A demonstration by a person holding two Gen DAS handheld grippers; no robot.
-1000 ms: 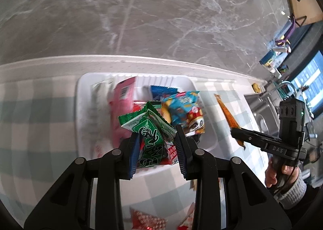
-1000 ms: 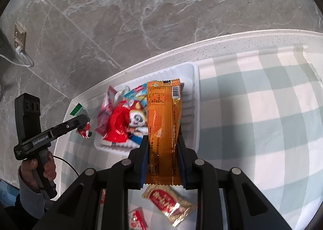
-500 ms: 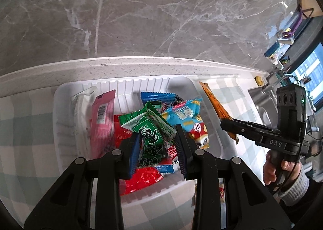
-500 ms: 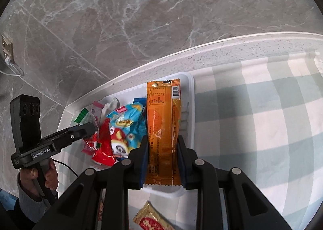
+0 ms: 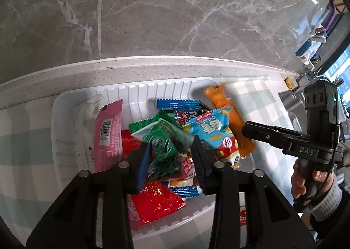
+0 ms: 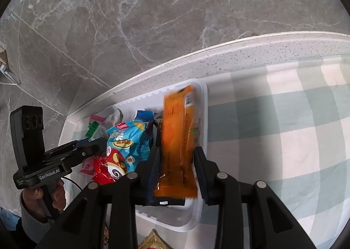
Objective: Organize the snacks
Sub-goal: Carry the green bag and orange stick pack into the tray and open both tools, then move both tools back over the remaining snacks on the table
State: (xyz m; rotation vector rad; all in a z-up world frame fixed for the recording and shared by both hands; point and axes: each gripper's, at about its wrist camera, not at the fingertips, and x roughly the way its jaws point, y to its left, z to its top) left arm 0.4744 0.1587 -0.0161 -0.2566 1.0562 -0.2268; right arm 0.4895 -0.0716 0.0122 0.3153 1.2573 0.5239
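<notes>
green packet (image 5: pixel 163 139) between opening left tongs (image 5: pixel 170 161), orange packet (image 6: pixel 178 139) between opening right tongs (image 6: pixel 176 170)

Grey marble wall (image 5: pixel 175 8); speckled counter edge (image 6: pixel 240 52); checked cloth (image 6: pixel 284 128); wall socket (image 6: pixel 3 60).

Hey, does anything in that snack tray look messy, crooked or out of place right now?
The snacks lie jumbled in the white tray, overlapping at all angles. The orange packet leans against the tray's side wall instead of lying flat. A gold-wrapped snack sits outside the tray on the checked cloth.
</notes>
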